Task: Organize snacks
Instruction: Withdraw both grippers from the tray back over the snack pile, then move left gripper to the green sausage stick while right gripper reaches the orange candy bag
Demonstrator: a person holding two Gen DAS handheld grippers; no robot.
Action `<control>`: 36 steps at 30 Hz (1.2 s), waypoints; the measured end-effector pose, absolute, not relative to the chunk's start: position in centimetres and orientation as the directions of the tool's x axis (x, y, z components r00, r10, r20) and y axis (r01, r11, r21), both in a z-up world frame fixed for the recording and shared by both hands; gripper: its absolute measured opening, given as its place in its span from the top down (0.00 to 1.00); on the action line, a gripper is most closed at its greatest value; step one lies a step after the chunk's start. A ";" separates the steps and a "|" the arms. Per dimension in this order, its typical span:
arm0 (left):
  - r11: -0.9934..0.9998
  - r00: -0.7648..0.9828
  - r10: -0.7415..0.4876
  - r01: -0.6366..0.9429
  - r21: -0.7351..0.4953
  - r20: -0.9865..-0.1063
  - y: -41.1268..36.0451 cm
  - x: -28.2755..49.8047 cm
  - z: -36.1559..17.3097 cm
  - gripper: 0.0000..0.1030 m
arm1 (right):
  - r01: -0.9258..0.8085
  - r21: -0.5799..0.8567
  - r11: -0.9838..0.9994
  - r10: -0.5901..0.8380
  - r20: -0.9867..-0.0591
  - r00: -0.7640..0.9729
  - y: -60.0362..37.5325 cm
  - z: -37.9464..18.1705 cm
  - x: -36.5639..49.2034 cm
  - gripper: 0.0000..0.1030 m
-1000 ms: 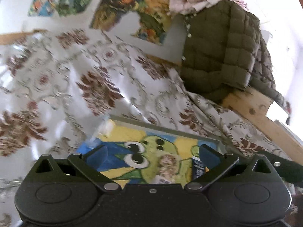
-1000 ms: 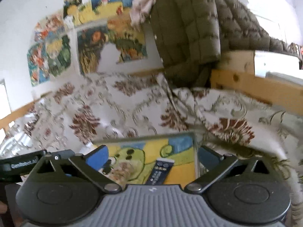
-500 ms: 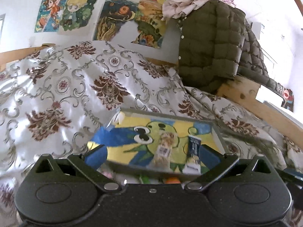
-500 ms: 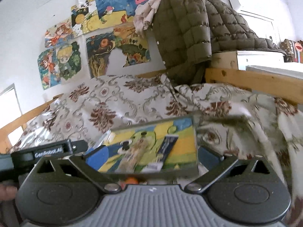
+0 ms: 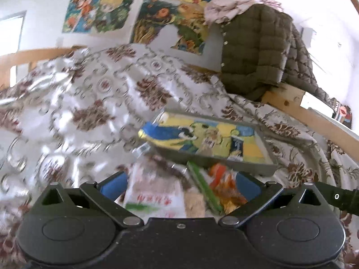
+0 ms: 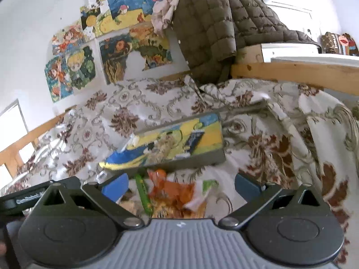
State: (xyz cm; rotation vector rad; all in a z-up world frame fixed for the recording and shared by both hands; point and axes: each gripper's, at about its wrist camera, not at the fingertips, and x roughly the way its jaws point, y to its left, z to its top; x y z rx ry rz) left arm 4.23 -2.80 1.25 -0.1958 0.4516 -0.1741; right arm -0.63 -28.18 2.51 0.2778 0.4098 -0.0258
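Observation:
A shallow grey tray with a yellow and blue cartoon bottom lies on the patterned bedspread; a small dark packet and a beige snack lie in it. The same tray shows in the right wrist view. Loose snacks lie in front of it: a white packet, a green stick and an orange wrapper. My left gripper is open above them. My right gripper is open over the orange wrapper and green stick. Neither holds anything.
An olive quilted jacket hangs over the wooden bed frame at the right. Cartoon posters cover the white wall behind. The other gripper's black edge shows at the right of the left wrist view.
Both grippers have pulled back from the tray. The tray now sits farther away, and the loose snacks in front of it have come into view between the fingers.

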 end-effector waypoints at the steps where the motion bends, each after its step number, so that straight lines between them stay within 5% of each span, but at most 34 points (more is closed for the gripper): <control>1: 0.968 0.885 -0.196 0.105 -0.228 -0.422 -2.4 3.8 1.1 0.01 | 0.070 0.269 0.961 0.048 -0.408 0.912 -28.1 2.4 -0.8 0.00; 17: 0.979 0.850 -0.174 0.094 -0.182 -0.497 -1.1 1.1 -0.4 0.01 | -0.005 0.245 0.970 0.135 -0.516 0.846 -25.4 0.6 -1.0 0.00; 36: 0.995 0.814 -0.098 0.071 -0.070 -0.572 -1.5 2.0 -1.4 0.01 | -0.007 0.229 0.973 0.133 -0.537 0.833 -25.0 -0.1 0.1 0.00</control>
